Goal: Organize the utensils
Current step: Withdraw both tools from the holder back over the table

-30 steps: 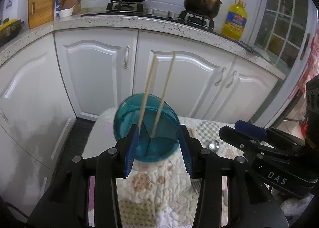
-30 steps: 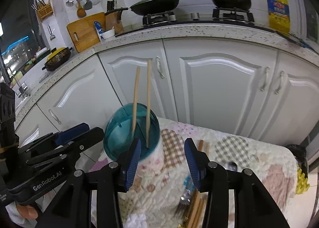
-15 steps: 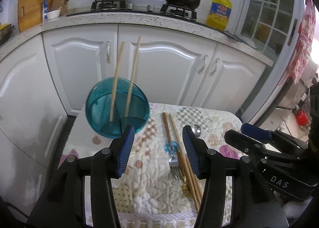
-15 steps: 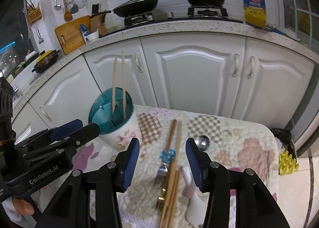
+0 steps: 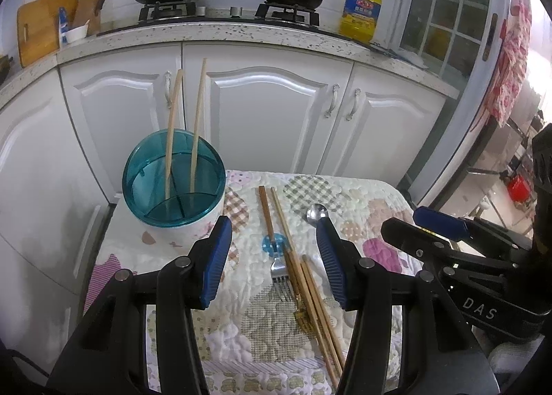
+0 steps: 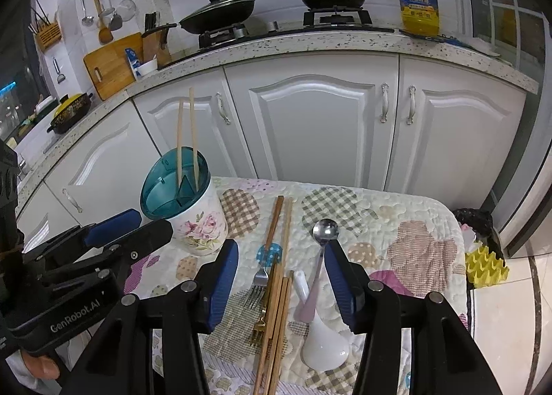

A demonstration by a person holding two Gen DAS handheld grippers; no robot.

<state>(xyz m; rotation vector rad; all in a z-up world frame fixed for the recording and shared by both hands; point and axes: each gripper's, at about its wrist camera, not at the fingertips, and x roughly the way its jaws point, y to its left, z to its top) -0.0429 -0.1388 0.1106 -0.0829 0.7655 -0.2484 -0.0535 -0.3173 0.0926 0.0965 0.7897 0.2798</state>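
Note:
A white floral utensil holder (image 5: 179, 233) with a teal divided top stands at the cloth's far left, with two pale chopsticks (image 5: 196, 126) upright in it. Loose on the quilted cloth (image 6: 414, 222) lie several brown chopsticks (image 6: 283, 222), a blue-handled fork (image 6: 260, 279), a gold fork (image 6: 258, 326), a pink-handled metal spoon (image 6: 324, 229) and a white ceramic spoon (image 6: 322, 339). My left gripper (image 5: 272, 220) hovers open over the chopsticks and fork, right of the holder. My right gripper (image 6: 281, 244) is open above the same pile, nothing between its pads.
White cabinet doors (image 6: 310, 126) rise just behind the small table. On the speckled counter (image 5: 241, 36) above stand a wok, a pot and a yellow oil bottle (image 5: 360, 8). A yellow egg tray (image 6: 486, 267) lies on the floor at right.
Both grippers have swung right, from the holder to over the loose utensils. The left jaws, which flanked the holder, have widened and now stand beside it.

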